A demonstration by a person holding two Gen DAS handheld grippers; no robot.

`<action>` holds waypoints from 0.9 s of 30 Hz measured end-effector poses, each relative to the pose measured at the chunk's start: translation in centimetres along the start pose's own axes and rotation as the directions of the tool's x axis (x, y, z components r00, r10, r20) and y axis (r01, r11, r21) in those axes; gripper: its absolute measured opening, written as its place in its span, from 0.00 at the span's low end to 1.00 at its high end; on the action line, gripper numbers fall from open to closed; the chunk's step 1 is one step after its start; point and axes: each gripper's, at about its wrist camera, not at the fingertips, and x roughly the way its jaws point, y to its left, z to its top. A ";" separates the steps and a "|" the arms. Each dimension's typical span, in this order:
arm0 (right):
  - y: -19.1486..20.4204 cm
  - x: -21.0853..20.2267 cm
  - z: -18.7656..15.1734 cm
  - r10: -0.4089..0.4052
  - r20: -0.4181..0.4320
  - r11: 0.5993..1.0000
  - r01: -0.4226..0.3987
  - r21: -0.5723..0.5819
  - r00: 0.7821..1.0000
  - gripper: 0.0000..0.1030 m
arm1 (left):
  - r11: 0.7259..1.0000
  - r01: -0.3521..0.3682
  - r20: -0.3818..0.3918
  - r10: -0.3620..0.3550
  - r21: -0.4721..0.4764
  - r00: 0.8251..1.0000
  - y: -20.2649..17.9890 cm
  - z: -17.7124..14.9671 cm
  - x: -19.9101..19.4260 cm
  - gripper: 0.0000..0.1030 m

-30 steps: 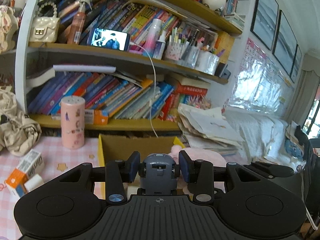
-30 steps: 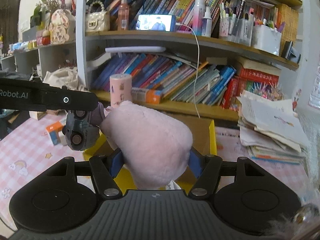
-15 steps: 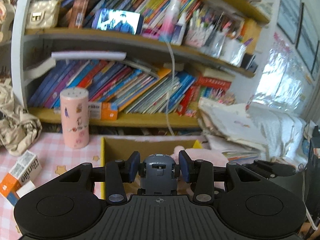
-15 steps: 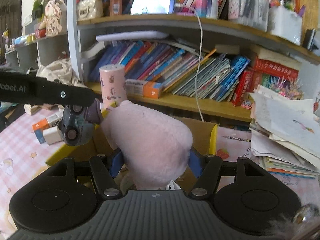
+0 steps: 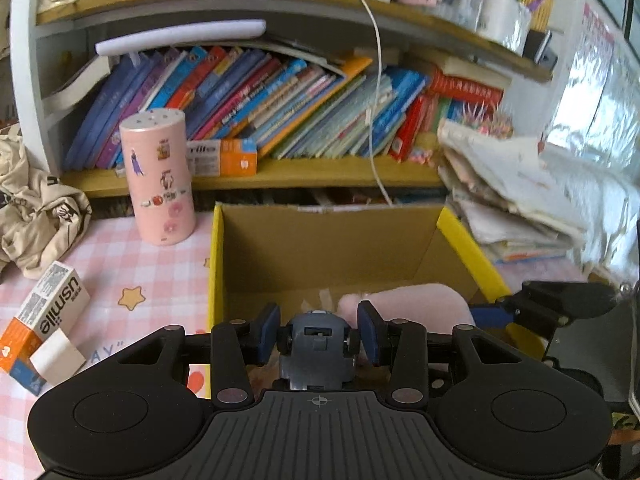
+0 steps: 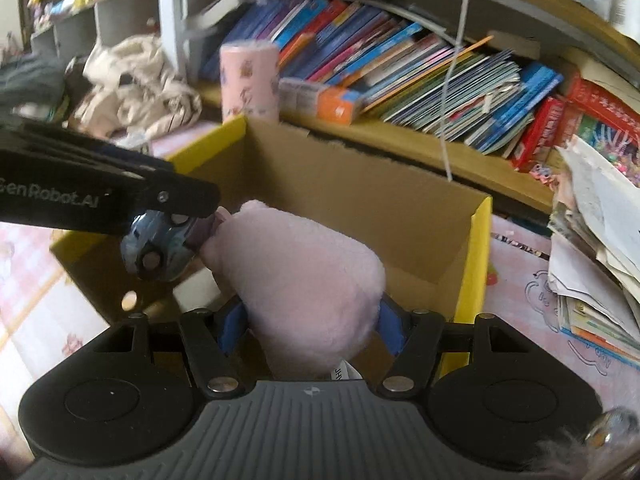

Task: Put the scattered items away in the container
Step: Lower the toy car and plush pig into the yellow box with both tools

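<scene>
A cardboard box (image 5: pixel 328 248) with yellow flaps stands open on the pink checked table. My left gripper (image 5: pixel 318 334) is shut on a grey-blue toy car (image 5: pixel 318 348) and holds it over the box's near edge. The car also shows in the right wrist view (image 6: pixel 154 248), under the left gripper's finger. My right gripper (image 6: pixel 310 320) is shut on a pink plush toy (image 6: pixel 300 276) and holds it over the box (image 6: pixel 360 188). The plush also shows in the left wrist view (image 5: pixel 404 302), inside the box opening at the right.
A pink cylinder tin (image 5: pixel 160 176) stands left of the box. A white and orange usmile carton (image 5: pixel 44 312) lies at the left. A crumpled beige bag (image 5: pixel 36 204) lies behind it. A bookshelf (image 5: pixel 260 168) stands behind the box. A paper pile (image 5: pixel 508 200) lies at the right.
Both grippers have tilted down and moved forward over the box, which now shows its inside. The toy car and the plush stay held.
</scene>
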 end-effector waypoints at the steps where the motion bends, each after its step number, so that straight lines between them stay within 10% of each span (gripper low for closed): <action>1: 0.0 0.1 0.1 -0.002 0.002 1.000 0.002 0.000 1.000 0.62 | 1.000 -0.007 -0.017 0.007 0.017 1.000 -0.2 0.0 0.1 0.39; 19: 2.1 1.4 0.6 -0.157 0.012 0.986 0.157 -0.048 0.988 0.65 | 0.993 0.002 -0.196 0.021 0.118 0.980 -0.6 0.6 3.3 0.40; 27: 5.4 -0.6 0.3 -0.344 0.140 0.927 0.359 -0.107 0.929 0.83 | 1.000 0.017 -0.202 -0.013 0.017 0.979 1.0 1.3 4.6 0.44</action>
